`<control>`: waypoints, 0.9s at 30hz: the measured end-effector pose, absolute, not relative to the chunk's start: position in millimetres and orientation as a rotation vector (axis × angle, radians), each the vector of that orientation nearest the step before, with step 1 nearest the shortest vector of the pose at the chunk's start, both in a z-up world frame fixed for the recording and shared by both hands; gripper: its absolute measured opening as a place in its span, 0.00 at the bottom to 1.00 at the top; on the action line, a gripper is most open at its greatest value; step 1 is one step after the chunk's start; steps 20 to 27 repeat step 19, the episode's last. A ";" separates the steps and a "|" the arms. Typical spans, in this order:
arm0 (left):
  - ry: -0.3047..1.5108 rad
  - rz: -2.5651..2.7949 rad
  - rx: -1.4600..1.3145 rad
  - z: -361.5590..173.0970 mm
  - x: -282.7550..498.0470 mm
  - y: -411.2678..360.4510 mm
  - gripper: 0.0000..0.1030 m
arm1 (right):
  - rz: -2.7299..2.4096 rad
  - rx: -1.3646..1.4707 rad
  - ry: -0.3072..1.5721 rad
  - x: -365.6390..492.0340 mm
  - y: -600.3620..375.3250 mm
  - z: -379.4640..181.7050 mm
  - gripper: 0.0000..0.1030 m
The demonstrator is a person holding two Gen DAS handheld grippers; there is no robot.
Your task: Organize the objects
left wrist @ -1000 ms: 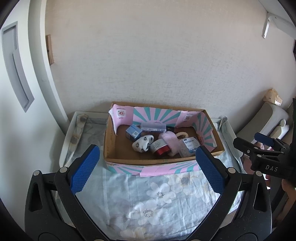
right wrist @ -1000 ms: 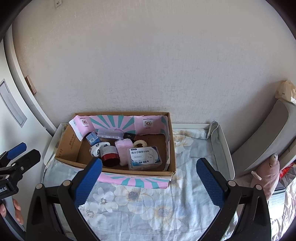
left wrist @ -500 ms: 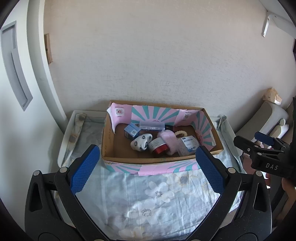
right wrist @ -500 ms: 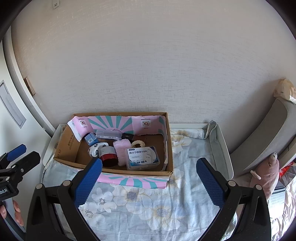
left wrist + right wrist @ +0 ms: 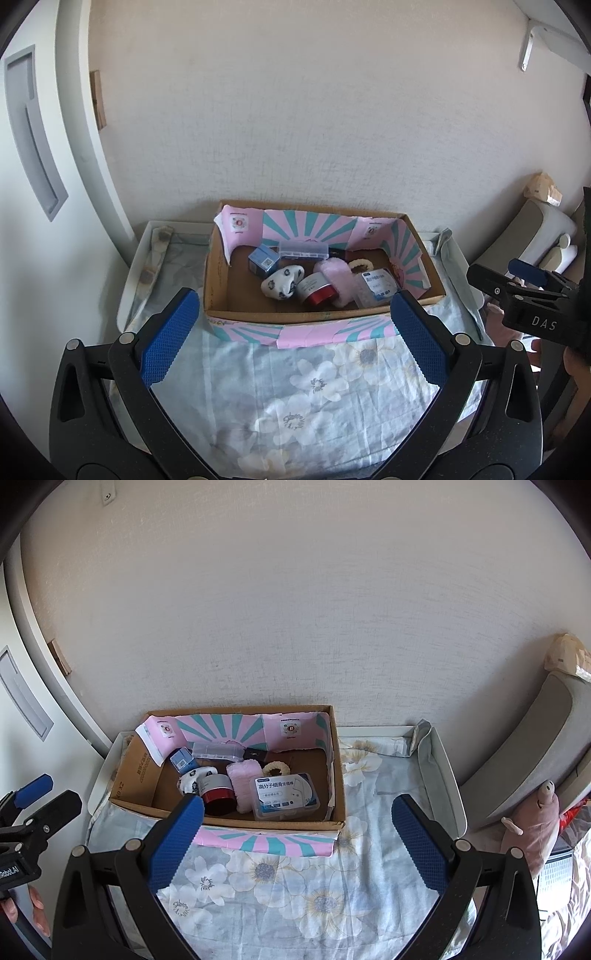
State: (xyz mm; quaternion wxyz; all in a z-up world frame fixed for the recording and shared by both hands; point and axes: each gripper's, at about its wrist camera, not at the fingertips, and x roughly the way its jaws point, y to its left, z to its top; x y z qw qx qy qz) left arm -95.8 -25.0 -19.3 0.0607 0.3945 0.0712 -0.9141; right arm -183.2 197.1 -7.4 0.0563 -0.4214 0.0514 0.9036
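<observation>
Left hand-held gripper spread wide, empty, low in frame. Cardboard box at centre on floral-covered desk, holding red jar and floss case. Right hand-held gripper likewise released, empty.

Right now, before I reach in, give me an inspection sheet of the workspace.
Surface: floral cloth over a white tray-like table.
Job's things: cardboard box holding floss-pick case, red jar, pink cloth, patterned sock, blue carton, clear case, scrunchie.
Clutter: nothing seen outside the box.
Grippers: left gripper and right gripper, jaws open, empty.
Cables: nothing seen.
Surroundings: wall, grey cushion, pink plush.
</observation>
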 end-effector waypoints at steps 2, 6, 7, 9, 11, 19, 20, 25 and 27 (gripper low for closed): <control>0.215 -2.768 1.192 -19.1 -95.4 -24.5 1.00 | 2.740 -1.276 0.158 -182.9 196.8 -7.1 0.99; 0.199 -2.775 1.189 -17.7 -95.7 -23.2 1.00 | 2.741 -1.267 0.153 -182.5 195.4 -6.0 0.99; 0.210 -2.779 1.197 -18.2 -96.9 -24.9 1.00 | 2.742 -1.266 0.151 -183.0 195.0 -5.7 0.99; 0.228 -2.778 1.205 -20.2 -97.3 -25.4 1.00 | 2.746 -1.266 0.151 -183.6 194.8 -5.4 0.99; 0.248 -2.788 1.211 -22.0 -98.0 -27.1 1.00 | 2.746 -1.266 0.147 -184.5 194.3 -5.6 0.99; 0.106 -2.729 1.105 -18.8 -97.1 -23.8 1.00 | 2.746 -1.268 0.150 -186.4 196.5 -6.3 0.99; 0.106 -2.729 1.105 -18.8 -97.1 -23.8 1.00 | 2.746 -1.268 0.150 -186.4 196.5 -6.3 0.99; 0.106 -2.729 1.105 -18.8 -97.1 -23.8 1.00 | 2.746 -1.268 0.150 -186.4 196.5 -6.3 0.99; 0.106 -2.729 1.105 -18.8 -97.1 -23.8 1.00 | 2.746 -1.268 0.150 -186.4 196.5 -6.3 0.99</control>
